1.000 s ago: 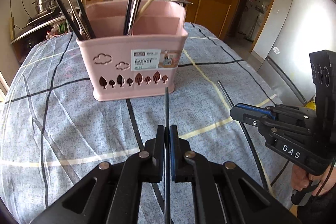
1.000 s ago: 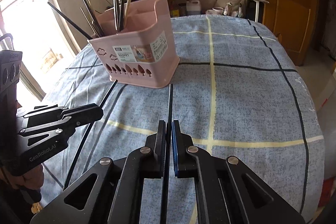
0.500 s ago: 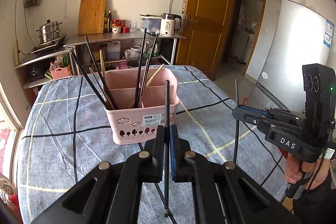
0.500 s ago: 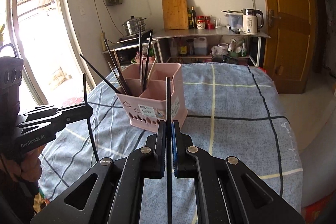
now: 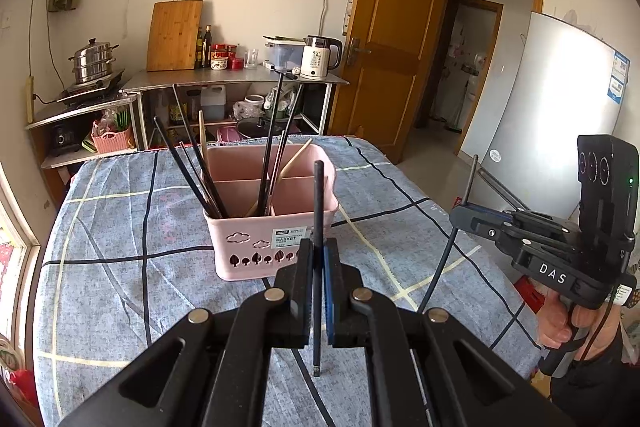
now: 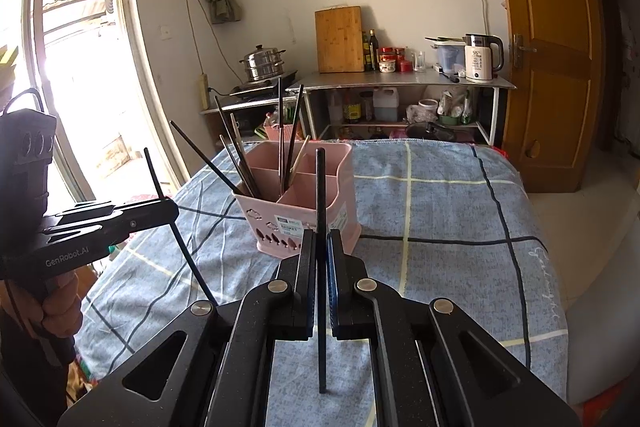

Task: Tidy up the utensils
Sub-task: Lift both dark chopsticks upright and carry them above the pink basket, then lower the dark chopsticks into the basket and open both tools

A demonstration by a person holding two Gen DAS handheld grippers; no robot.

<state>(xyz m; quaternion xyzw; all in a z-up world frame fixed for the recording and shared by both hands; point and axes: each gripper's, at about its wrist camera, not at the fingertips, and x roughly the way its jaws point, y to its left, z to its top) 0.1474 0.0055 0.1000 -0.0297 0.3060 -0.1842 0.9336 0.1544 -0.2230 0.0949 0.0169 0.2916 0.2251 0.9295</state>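
Observation:
A pink utensil basket (image 5: 240,247) (image 6: 272,223) stands on the blue checked tablecloth (image 5: 120,227), with several black and pale chopsticks upright in its compartments. My left gripper (image 5: 318,247) is shut on a black chopstick (image 5: 318,195), held upright in the air in front of the basket. My right gripper (image 6: 320,239) is shut on a second black chopstick (image 6: 320,187), also upright and short of the basket. Each gripper shows in the other's view: the right gripper (image 5: 464,217) at the right, the left gripper (image 6: 172,213) at the left, each with a hand on its handle.
Behind the table stands a metal shelf (image 5: 240,79) with a kettle (image 5: 320,57), a cutting board (image 5: 174,35) and a steamer pot (image 5: 94,61). A wooden door (image 5: 392,59) and a fridge (image 5: 560,99) are at the right. A bright window (image 6: 80,67) is on the left side.
Both grippers have risen from low over the cloth, each lifting its black chopstick clear of the table and tipping it upright. The basket now looks farther off and lower.

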